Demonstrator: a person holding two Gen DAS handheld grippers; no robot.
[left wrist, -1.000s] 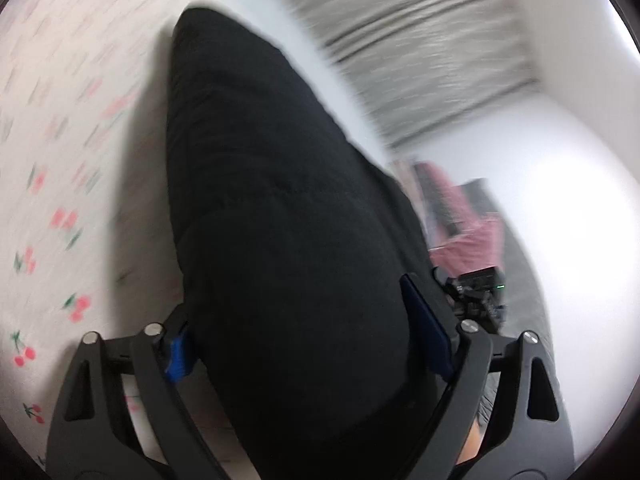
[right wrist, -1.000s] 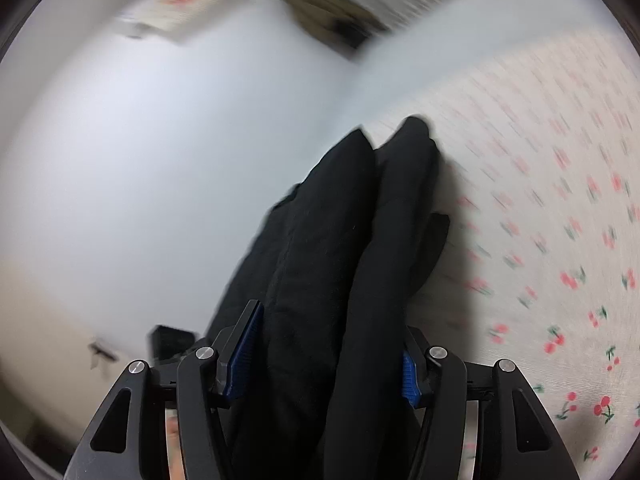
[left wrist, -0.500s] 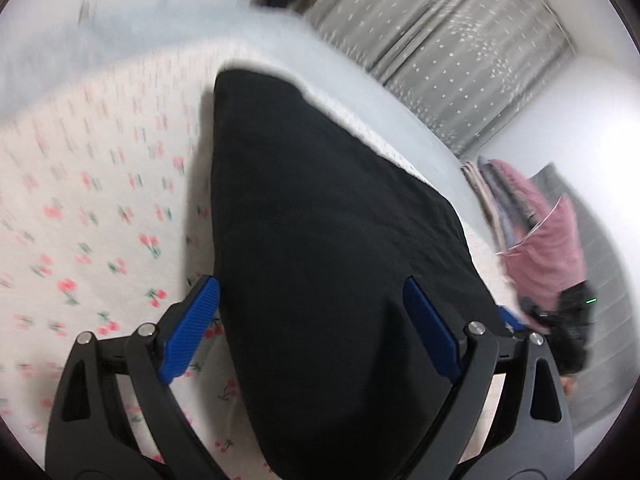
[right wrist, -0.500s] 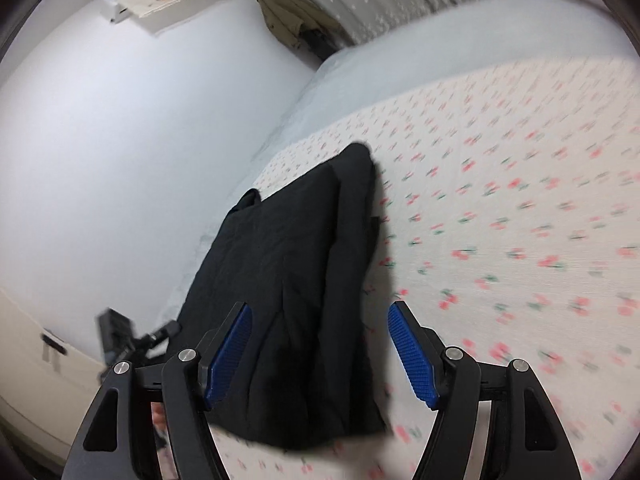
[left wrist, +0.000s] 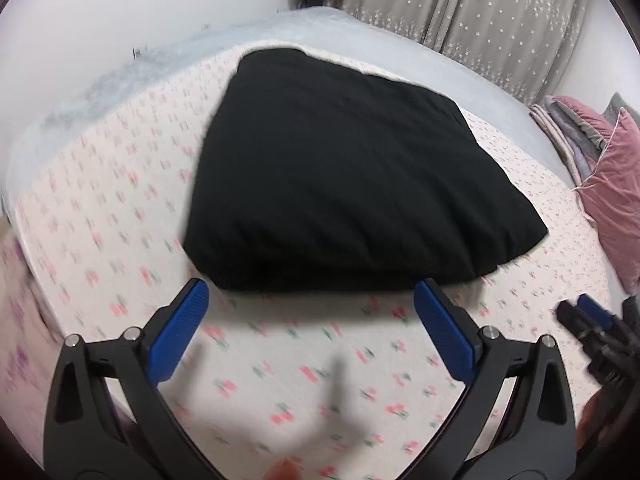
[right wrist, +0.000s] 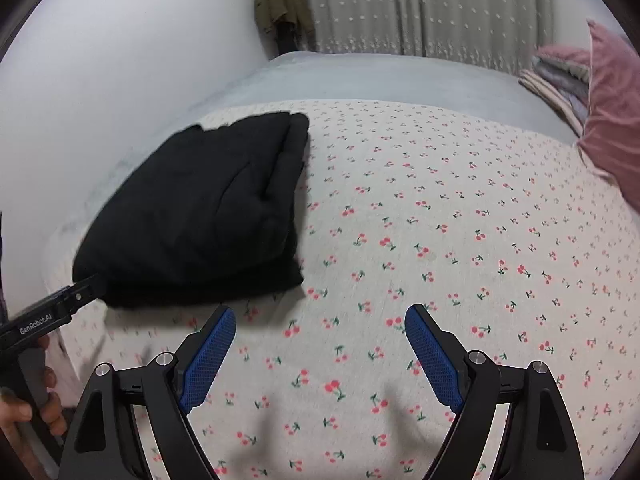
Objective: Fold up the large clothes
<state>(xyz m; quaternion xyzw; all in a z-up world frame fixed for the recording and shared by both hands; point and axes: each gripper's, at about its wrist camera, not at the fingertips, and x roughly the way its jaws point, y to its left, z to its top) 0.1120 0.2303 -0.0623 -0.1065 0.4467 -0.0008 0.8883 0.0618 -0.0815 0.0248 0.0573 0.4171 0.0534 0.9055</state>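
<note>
A black padded garment [left wrist: 352,184] lies folded in a thick bundle on the cherry-print bed sheet [left wrist: 320,368]. It also shows in the right wrist view [right wrist: 208,216], at the left side of the bed. My left gripper [left wrist: 312,300] is open and empty, just in front of the bundle's near edge. My right gripper [right wrist: 320,320] is open and empty over bare sheet [right wrist: 440,240], to the right of the bundle. The left gripper's body [right wrist: 52,312] shows at the left edge of the right wrist view.
A pink pillow [right wrist: 612,120] and stacked folded bedding [left wrist: 568,128] sit at the right of the bed. A grey blanket [right wrist: 380,76] covers the far end. Curtains [right wrist: 420,4] and a hanging olive jacket [right wrist: 280,4] are behind. A white wall runs along the left.
Both grippers opened and let go of the black garment, then drew back. The garment now lies folded on the sheet, clear of both.
</note>
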